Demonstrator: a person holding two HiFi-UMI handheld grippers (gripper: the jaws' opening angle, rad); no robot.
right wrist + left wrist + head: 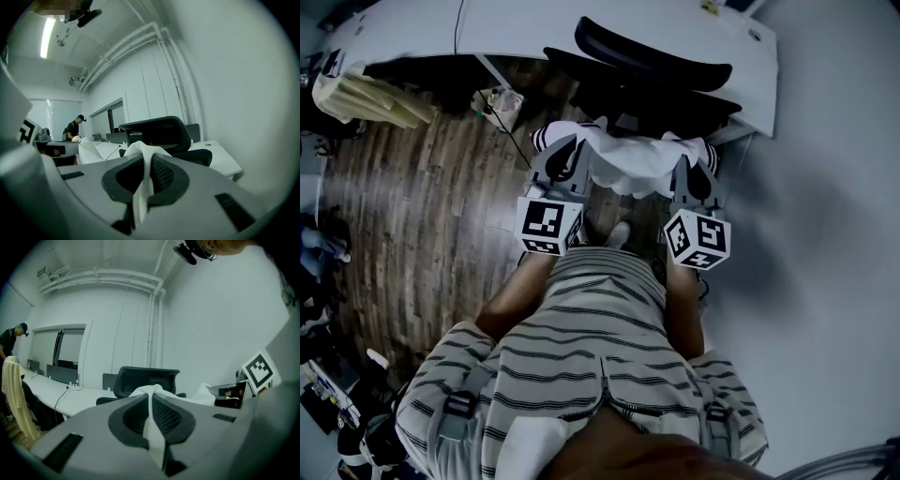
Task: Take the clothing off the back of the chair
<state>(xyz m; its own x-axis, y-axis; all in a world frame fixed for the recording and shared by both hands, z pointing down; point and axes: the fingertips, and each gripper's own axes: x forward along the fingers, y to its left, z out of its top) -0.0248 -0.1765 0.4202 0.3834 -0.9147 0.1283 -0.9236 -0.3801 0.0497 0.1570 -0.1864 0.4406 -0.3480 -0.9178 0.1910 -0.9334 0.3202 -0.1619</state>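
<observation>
Clothing clear of the chair back, pinched at two points

White clothing (633,159) with dark-striped trim hangs slack in front of the black chair (652,56), whose back stands bare beside the white table (534,23); cannot tell whether the lower edge brushes the seat. Left hand-held gripper (570,150) is closed on a fold at one top corner, and right hand-held gripper (696,167) is closed on a fold at the other. A thin ridge of cloth stands up between each pair of jaws. Judged light, soft and limp: no stiffness, sags in the middle, likely to drape and swing. Thin fabric could slip from the pads under a tug, so bunched folds near the shoulders or a seam look like the best hold. Not fragile; the main risk looks to be snagging on the chair.
</observation>
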